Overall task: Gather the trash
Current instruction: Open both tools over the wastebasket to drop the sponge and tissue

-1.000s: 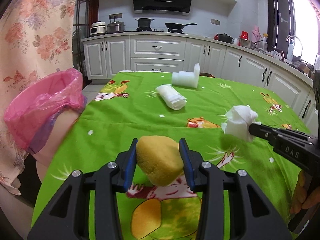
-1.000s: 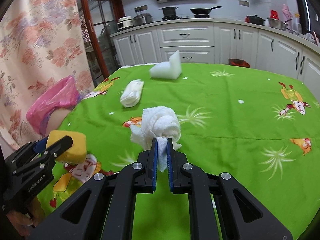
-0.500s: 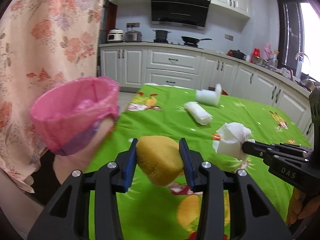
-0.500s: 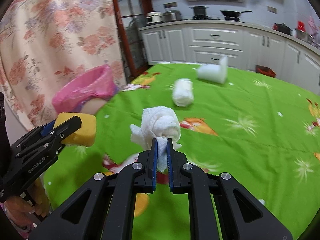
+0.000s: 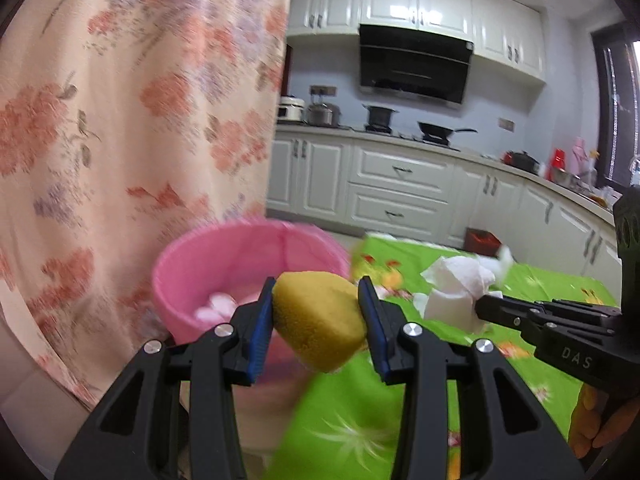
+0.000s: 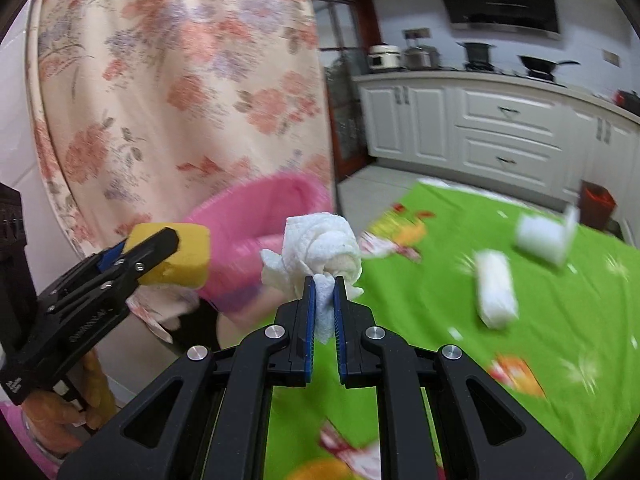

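Left tongs (image 5: 318, 312) clamp yellow sponge (image 5: 318, 326), right tongs (image 6: 324, 300) pinch crumpled tissue (image 6: 318, 246), seemingly near pink bin (image 5: 224, 264)

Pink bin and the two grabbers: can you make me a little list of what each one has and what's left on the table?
left gripper: shut on the yellow sponge
right gripper: shut on the crumpled paper towel
pink bin: lined with a pink bag, some trash already inside
green tablecloth: a rolled white wad and a white foam piece lie on it
both loads: near the bin, not dropped yet
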`<state>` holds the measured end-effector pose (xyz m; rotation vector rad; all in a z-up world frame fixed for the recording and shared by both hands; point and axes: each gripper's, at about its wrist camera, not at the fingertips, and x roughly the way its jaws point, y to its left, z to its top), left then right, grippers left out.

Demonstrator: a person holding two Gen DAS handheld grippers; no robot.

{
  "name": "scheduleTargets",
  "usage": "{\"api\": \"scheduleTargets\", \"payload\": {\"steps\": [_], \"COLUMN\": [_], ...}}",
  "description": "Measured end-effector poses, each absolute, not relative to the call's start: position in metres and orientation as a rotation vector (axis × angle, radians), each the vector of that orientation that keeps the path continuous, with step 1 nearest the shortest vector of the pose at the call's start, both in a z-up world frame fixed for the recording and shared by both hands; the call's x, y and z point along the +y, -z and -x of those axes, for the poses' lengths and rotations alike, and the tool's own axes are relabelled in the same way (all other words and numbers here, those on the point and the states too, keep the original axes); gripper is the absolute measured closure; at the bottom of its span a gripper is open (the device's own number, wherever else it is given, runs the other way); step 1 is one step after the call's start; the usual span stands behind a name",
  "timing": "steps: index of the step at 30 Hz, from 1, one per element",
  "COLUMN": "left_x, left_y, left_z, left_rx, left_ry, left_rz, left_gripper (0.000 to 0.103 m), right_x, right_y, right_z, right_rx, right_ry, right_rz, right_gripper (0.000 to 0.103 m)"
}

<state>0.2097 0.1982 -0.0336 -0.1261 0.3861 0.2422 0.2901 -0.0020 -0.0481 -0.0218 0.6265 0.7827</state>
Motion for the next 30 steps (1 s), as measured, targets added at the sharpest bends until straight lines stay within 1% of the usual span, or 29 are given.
{"api": "scheduleTargets", "payload": {"steps": [6,13,14,15,16,17,18,19,23,26,30], "left_x": [0.245,0.285,0.289,0.292,0.295,0.297,0.298,0.298,0.293,0.281,0.248], "left_y": [0.018,0.017,0.019,0.021,0.023,0.025,0.027,0.029,0.042,0.056,0.076], "left_z": [-0.236,-0.267,-0.271,-0.275,-0.277,-0.277,-0.275,-0.273,-0.256,-0.243,-0.235], "left_rx": [0.371,0.387,0.395,0.402,0.406,0.405,0.397,0.397,0.411,0.436,0.479], "left_ry": [-0.309,-0.379,-0.396,-0.413,-0.424,-0.442,-0.463,-0.467,-0.493,-0.476,-0.433], "left_rz": [0.136,0.151,0.15,0.151,0.152,0.152,0.157,0.163,0.179,0.201,0.19], "left_gripper": [0.063,0.061,0.058,0.053,0.046,0.035,0.033,0.033,0.025,0.023,0.019], "right_x": [0.049,0.096,0.103,0.111,0.117,0.122,0.123,0.12,0.095,0.067,0.027], "right_y": [0.033,0.03,0.03,0.031,0.033,0.034,0.035,0.035,0.039,0.048,0.063], "right_z": [-0.314,-0.357,-0.364,-0.371,-0.377,-0.383,-0.386,-0.387,-0.378,-0.367,-0.351], "right_rx": [0.601,0.616,0.622,0.633,0.649,0.667,0.672,0.669,0.651,0.647,0.659], "right_ry": [-0.869,-0.933,-0.944,-0.947,-0.947,-0.935,-0.929,-0.927,-0.916,-0.89,-0.83], "right_rz": [0.047,0.034,0.036,0.044,0.049,0.046,0.037,0.011,-0.02,-0.04,-0.046], "right_gripper": [0.092,0.09,0.087,0.085,0.077,0.062,0.055,0.05,0.05,0.05,0.05]}}
